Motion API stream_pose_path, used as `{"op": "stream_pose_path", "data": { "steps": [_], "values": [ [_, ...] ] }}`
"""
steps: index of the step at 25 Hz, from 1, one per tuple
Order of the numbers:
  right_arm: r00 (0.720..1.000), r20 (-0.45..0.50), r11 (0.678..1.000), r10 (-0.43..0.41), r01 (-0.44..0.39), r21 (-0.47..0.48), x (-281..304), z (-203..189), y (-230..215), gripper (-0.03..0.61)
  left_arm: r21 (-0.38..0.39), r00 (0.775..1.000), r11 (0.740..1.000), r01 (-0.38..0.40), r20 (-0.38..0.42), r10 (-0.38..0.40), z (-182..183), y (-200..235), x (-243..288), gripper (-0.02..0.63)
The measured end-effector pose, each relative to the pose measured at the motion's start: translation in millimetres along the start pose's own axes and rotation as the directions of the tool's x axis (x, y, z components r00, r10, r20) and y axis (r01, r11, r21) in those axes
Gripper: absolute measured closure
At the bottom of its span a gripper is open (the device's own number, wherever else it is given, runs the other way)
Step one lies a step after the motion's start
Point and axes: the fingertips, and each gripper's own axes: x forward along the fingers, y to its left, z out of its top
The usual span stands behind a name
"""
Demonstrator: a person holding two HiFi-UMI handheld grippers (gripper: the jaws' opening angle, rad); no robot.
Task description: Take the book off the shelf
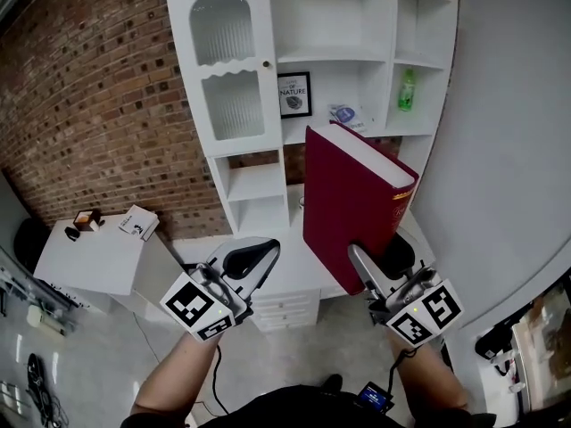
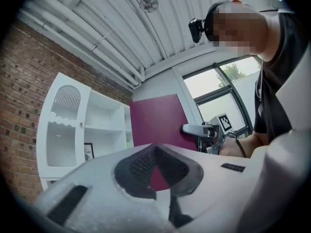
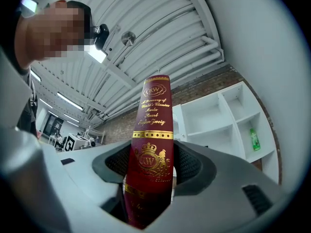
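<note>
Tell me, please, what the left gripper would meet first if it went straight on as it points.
Most likely the red book in the right gripper: it lies dead ahead of the left gripper, though depth is unclear.

This looks like a home-style set built inside an industrial hall or lab, not a lived-in room. The domestic part is a white shelf unit (image 1: 330,16) with an arched cupboard door, standing against a brick wall (image 1: 89,105) and dressed with a framed print (image 1: 294,94) and a green bottle (image 1: 407,90). Beside it is 1 small white tabletop (image 1: 89,261). The shell around it is plainly industrial. There is a ribbed metal ceiling (image 2: 121,18) with exposed pipes (image 2: 82,38), long strip lights (image 3: 68,101) running back into a deep open space, tall dark-framed windows (image 2: 218,81), and a bare grey floor (image 1: 98,364) with loose cables (image 1: 36,373).
</note>
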Motion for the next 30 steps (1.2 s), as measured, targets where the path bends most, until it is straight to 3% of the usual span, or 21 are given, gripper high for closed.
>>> {"op": "stream_pose_path", "data": {
  "steps": [7,13,17,30],
  "values": [
    [0.999,-0.024,0.999,-0.031,0.032,0.028,-19.0,-22.8,70.9,0.333,-0.042,0.999,0.998,0.045,-0.004,-0.045,-3.8,-23.8,-58.1,0.606],
    [0.998,-0.050,0.998,-0.041,0.043,0.052,-44.4,-52.5,118.0,0.333,-0.103,0.996,0.992,0.079,-0.020,-0.081,-27.5,-46.1,-93.3,0.606],
    [0.997,-0.070,0.996,-0.037,0.043,0.076,-58.9,-65.2,136.0,0.333,-0.122,0.991,0.985,0.120,-0.040,-0.126,-37.7,-63.9,-103.3,0.606],
    [0.989,-0.135,0.989,-0.052,0.070,0.132,-101.7,-93.7,153.3,0.333,-0.226,0.988,0.966,0.125,-0.058,-0.141,-77.7,-106.7,-113.8,0.606]
  ]
}}
